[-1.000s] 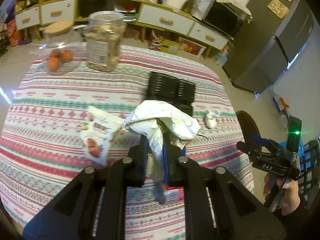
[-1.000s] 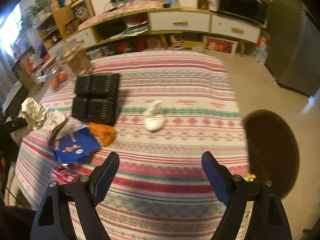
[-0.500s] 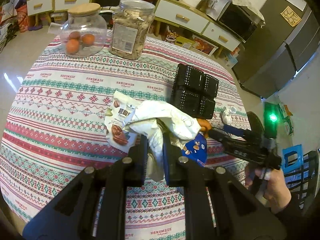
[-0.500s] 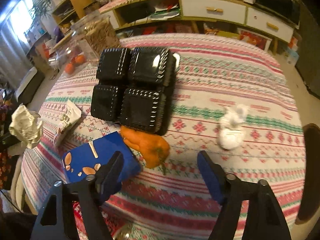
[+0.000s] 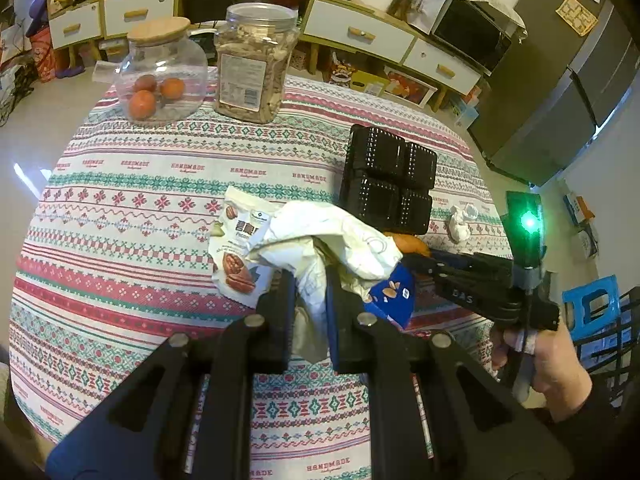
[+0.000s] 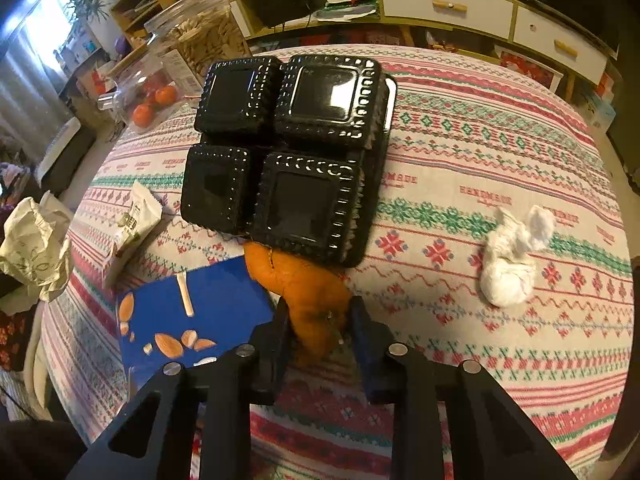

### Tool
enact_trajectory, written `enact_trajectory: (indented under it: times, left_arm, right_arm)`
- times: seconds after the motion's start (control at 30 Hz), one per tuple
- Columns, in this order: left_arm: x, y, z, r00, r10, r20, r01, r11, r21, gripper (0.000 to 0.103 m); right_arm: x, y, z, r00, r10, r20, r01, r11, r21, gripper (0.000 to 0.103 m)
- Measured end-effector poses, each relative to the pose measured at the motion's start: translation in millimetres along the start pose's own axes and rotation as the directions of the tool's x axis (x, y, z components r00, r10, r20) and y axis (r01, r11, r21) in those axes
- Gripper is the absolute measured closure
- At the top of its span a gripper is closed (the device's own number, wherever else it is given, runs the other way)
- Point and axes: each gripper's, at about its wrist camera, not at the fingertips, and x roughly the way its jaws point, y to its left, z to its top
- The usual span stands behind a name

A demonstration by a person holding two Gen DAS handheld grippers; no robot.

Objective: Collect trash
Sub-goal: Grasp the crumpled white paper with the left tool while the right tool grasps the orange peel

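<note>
The right claw (image 6: pixel 316 322) has come down from wide open and now pinches the orange peel (image 6: pixel 300 284). The left claw (image 5: pixel 310 300) still squeezes the crumpled paper (image 5: pixel 328 236). Both are full, so dumping seems next.

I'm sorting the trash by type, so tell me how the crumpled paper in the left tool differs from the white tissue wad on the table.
The crumpled paper is larger and cream with faint printing; the tissue wad is smaller and plain white. The paper is pinched in the left tool, off the table; the tissue lies loose on the tablecloth, right of the black tray, untouched. Both are crumpled.
</note>
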Motion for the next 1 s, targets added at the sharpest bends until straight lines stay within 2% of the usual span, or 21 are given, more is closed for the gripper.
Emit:
enact_trajectory:
  times: [0.4,1.0]
  left_arm:
    - [-0.2,-33.6,1.9,1.000,-0.015,0.024,0.014,0.999,0.052,0.088]
    - [23.8,-138.6,0.0,0.994,-0.112,-0.003,0.111,0.978,0.174,0.088]
  right_arm:
    - [-70.8,-27.6,-19.0,0.996,0.020,0.083,-0.023,0.999,0.032,0.076]
    - [-158.6,-136.1,-68.3,0.982,-0.098,0.159,0.062,0.974,0.219,0.076]
